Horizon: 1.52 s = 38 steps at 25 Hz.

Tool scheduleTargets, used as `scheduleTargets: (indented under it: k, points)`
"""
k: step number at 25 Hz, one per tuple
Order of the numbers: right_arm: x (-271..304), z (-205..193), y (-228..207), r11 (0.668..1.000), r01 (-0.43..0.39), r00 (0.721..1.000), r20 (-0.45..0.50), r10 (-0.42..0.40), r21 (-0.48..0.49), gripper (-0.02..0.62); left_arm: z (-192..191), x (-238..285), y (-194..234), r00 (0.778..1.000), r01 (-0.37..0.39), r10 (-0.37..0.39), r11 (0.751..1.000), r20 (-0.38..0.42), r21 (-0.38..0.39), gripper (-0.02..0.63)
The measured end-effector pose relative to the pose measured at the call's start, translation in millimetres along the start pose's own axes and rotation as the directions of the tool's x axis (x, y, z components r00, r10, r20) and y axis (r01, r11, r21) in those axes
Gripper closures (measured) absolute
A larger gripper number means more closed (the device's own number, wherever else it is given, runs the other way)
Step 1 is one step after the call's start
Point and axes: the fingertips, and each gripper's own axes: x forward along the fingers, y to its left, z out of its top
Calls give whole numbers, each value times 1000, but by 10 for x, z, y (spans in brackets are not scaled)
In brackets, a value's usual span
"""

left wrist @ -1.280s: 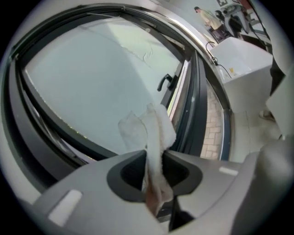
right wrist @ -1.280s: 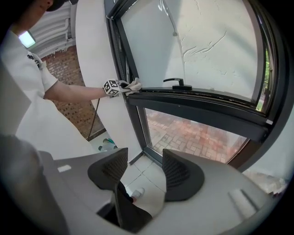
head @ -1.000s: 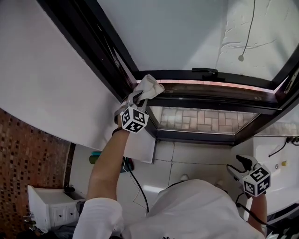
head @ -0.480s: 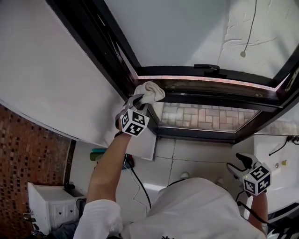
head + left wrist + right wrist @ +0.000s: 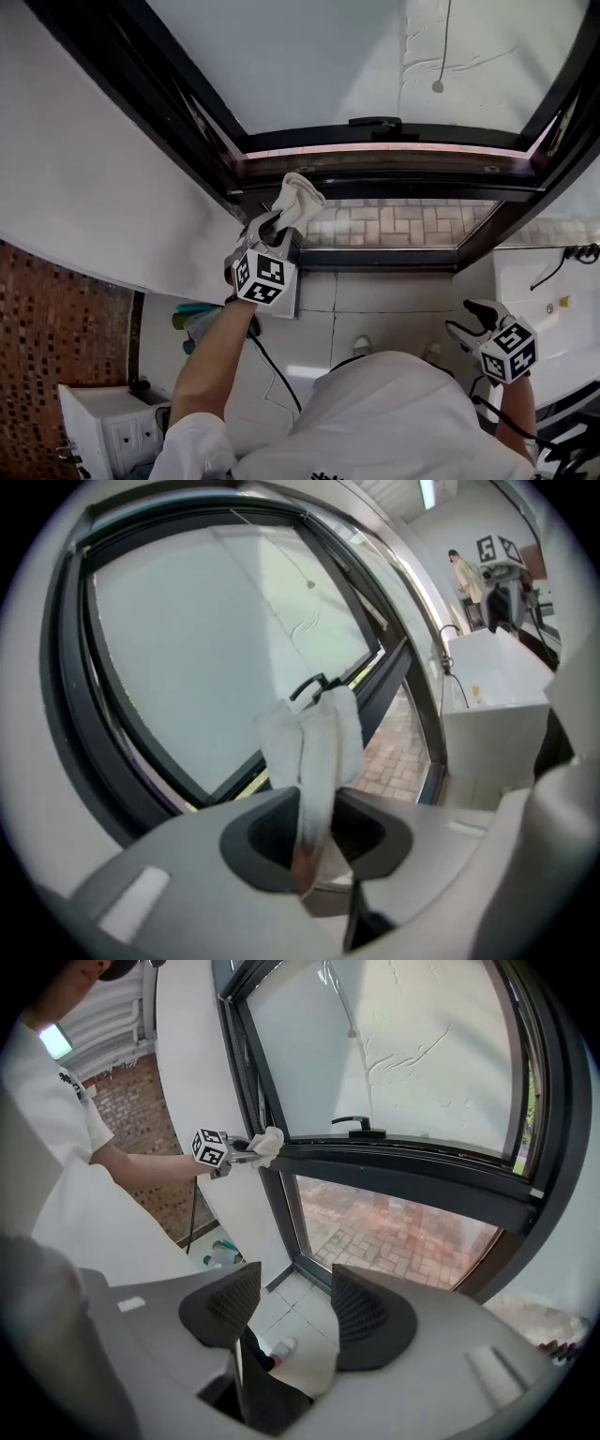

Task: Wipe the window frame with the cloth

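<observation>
Head view: compared with half a second back, the left tool point(image 5: 271, 223) and the cloth point(image 5: 298, 199) have slid down a bit from the top of the middle rail of the window frame point(image 5: 403, 187). They now sit at its lower edge, close to the left corner, further below the window handle point(image 5: 375, 122) than before. The right tool point(image 5: 466, 319) hasn't really budged; it hangs low at the right, well apart from the window. A pull cord point(image 5: 438, 86) hangs against the upper pane, and some bottles point(image 5: 192, 319) lie on the floor under the left arm, near a white cabinet point(image 5: 103, 422).

Left gripper view: the tool's jaws are clamped tight on the cloth, which sticks up out of them as a folded white strip in front of the glass. Nothing else is in the grip.

Right gripper view: the jaws stand wide apart with nothing between them, only floor tile and a white shoe point(image 5: 281, 1346) down below. Across the way, the cloth is right up at the spot where the frame's upright meets the rail.
</observation>
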Motion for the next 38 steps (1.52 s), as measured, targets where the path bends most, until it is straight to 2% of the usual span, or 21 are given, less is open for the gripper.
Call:
scheduleTargets:
  k: [10, 24, 27, 31, 38]
  points:
    - [-413, -220, -394, 999, 37, 999, 26, -38, 33, 356, 1411, 317, -860, 983, 79, -93, 992, 156, 99, 505]
    - [-1161, -766, -1250, 984, 121, 989, 72, -131, 130, 356, 3282, 1061, -2133, 937, 168, -234, 953, 260, 251, 505]
    - [-1360, -884, -1441, 979, 142, 984, 84, -155, 147, 356, 3596, 1266, -2369, 934, 175, -249, 944, 257, 279, 505]
    - [-1645, -1112, -1704, 967, 180, 977, 83, -197, 180, 356, 3920, 1604, -2608, 942, 167, -247, 932, 228, 321, 505]
    - [-2035, -1524, -2005, 945, 221, 966, 76, -245, 243, 356, 4179, 2226, -2962, 971, 188, -233, 889, 58, 417, 503]
